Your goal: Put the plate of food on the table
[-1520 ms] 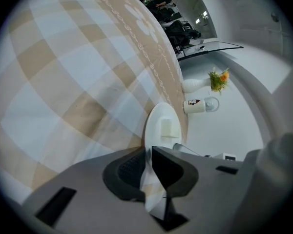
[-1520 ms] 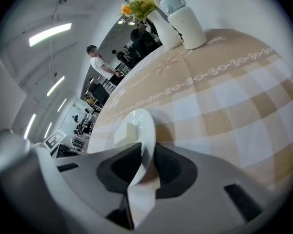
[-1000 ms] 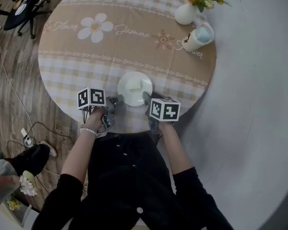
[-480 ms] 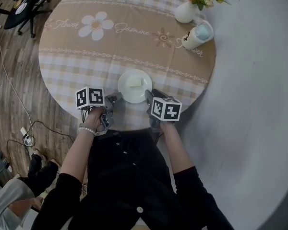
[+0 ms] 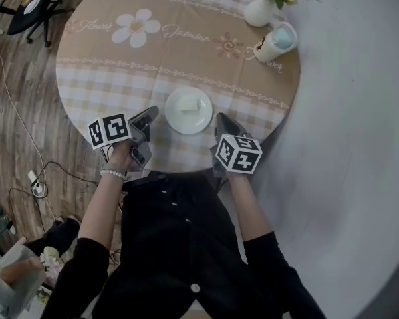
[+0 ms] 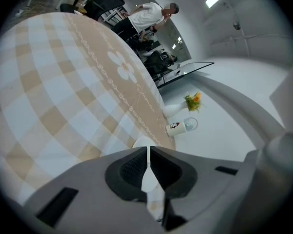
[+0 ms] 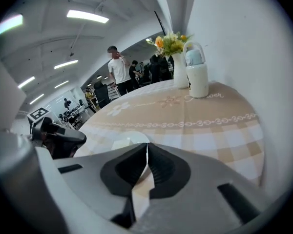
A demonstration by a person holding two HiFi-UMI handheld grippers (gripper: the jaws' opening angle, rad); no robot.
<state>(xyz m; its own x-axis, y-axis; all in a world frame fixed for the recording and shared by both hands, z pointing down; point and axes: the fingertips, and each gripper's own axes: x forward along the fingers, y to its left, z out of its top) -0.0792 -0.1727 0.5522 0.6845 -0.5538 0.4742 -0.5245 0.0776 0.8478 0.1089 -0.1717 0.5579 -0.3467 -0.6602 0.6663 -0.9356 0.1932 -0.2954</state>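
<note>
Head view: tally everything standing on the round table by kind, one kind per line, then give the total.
plate: 1
piece of food on that plate: 1
vase of flowers: 1
lidded cup with a handle: 1
Total: 4

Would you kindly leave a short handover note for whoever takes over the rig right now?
The plate with its food sits flat on the table, near the person's edge.
The left gripper is shut and empty, left of the plate, not touching.
The right gripper has just closed its jaws on nothing, right of the plate.
Done: plate placed, released.
Left: apparently nothing.
</note>
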